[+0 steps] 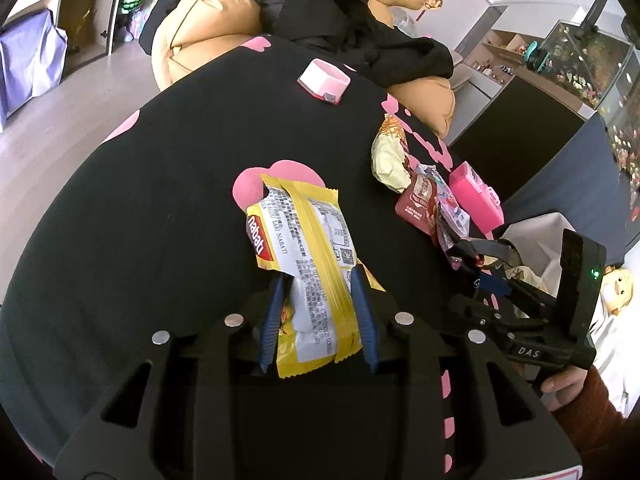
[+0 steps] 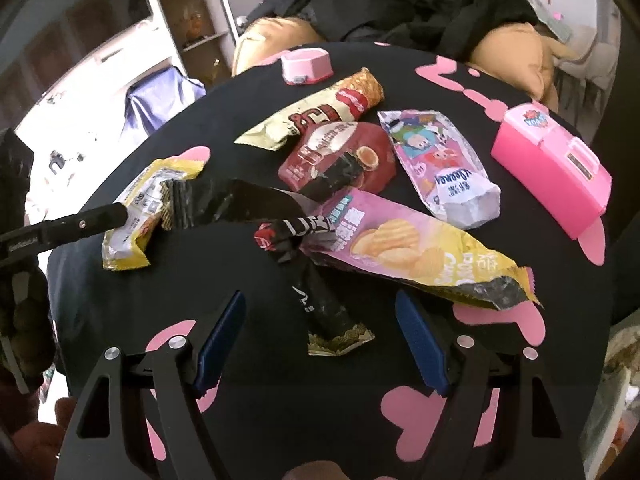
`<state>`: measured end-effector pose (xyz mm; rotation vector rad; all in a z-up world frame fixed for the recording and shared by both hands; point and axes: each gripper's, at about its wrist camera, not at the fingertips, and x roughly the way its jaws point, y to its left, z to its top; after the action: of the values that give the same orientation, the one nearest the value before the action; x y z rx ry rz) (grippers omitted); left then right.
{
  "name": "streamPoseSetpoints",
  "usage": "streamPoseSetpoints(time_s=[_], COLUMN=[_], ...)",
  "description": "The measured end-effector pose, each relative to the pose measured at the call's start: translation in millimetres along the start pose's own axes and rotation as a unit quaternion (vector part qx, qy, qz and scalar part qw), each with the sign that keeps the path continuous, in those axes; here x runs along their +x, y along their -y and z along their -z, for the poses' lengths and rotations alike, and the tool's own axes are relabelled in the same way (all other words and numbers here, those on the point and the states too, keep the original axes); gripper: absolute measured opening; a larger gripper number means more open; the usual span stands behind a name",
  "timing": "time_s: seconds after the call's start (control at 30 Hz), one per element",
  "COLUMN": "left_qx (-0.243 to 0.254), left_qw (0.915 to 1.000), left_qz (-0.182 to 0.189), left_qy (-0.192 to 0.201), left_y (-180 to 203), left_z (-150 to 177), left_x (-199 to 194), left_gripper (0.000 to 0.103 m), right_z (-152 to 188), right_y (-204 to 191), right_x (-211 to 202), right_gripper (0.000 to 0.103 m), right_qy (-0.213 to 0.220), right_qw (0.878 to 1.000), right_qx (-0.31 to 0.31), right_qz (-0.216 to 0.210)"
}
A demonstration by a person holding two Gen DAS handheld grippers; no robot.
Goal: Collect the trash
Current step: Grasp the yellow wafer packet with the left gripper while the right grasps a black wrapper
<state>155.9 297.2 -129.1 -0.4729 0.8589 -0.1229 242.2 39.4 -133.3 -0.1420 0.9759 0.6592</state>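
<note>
Your left gripper (image 1: 318, 312) pinches yellow Nabati wrapper (image 1: 304, 248) between blue pads, wrapper lifted above black tablecloth (image 1: 160, 200).

Your right gripper (image 2: 320, 340) spread wide, holding nothing; thin black wrapper (image 2: 320, 300) lies between its fingers on cloth.

Progress, by my read: early. One piece in hand, not yet binned.

Left on table: pink chip bag (image 2: 408, 256), dark red pouch (image 2: 336, 156), cartoon pink packet (image 2: 436, 164), cream-red wrapper (image 2: 320, 112).

Lined bin (image 1: 536, 248) sits just past table edge, beside your right gripper.
</note>
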Motion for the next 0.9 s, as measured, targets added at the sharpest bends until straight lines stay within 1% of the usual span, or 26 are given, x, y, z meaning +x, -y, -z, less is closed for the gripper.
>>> streamPoseSetpoints(time_s=[0.13,0.23,0.3,0.33,0.4,0.47,0.5,0.57,0.6,0.63,0.7,0.83,0.87,0.9], left_qx=[-0.006,-0.006,-0.008,-0.008,-0.008,-0.008,-0.008,-0.010,-0.012,-0.012,-0.013,-0.012,-0.012,-0.011], left_qw=[1.0000,1.0000,1.0000,0.9999,0.9999,1.0000,0.9999,0.9999,0.9999,0.9999,0.9999,0.9999,0.9999,0.9999], left_qz=[0.004,0.004,0.005,0.005,0.004,0.005,0.005,0.006,0.008,0.008,0.008,0.008,0.008,0.007], left_qy=[-0.003,-0.004,-0.004,-0.004,-0.004,-0.004,-0.004,-0.003,-0.003,-0.003,-0.004,-0.005,-0.006,-0.007], left_y=[-2,-1,-1,-1,-1,-1,-1,-2,-2,-2,-3,-1,0,0], left_z=[0,0,0,0,1,1,1,1,1,2,2,3,3,3], left_x=[0,-1,-1,-1,-2,-2,-2,-2,-3,-4,-3,-2,-1,-1], left_gripper=[0.032,0.032,0.032,0.032,0.032,0.032,0.032,0.032,0.032,0.032,0.032,0.032,0.032,0.032], right_z=[-3,-1,1,3,3,-1,-4,-13,-16,-21,-22,-17,-16,-16], right_y=[-2,-7,-12,-15,-20,-21,-20,-14,-12,-10,-7,-11,-13,-14], right_x=[1,0,-7,-12,-21,-27,-29,-29,-29,-28,-30,-29,-28,-26], right_gripper=[0.074,0.073,0.073,0.073,0.073,0.073,0.073,0.072,0.068,0.066,0.066,0.065,0.064,0.061], right_qy=[-0.017,-0.028,-0.007,0.009,0.036,0.057,0.063,0.062,0.060,0.058,0.058,0.055,0.052,0.051], right_qw=[1.000,0.999,0.998,0.996,0.992,0.989,0.989,0.991,0.993,0.994,0.995,0.995,0.995,0.995], right_qx=[0.001,-0.025,-0.049,-0.062,-0.083,-0.086,-0.083,-0.069,-0.061,-0.053,-0.047,-0.055,-0.058,-0.062], right_qz=[0.010,0.020,0.039,0.061,0.086,0.102,0.104,0.093,0.086,0.077,0.070,0.064,0.063,0.062])
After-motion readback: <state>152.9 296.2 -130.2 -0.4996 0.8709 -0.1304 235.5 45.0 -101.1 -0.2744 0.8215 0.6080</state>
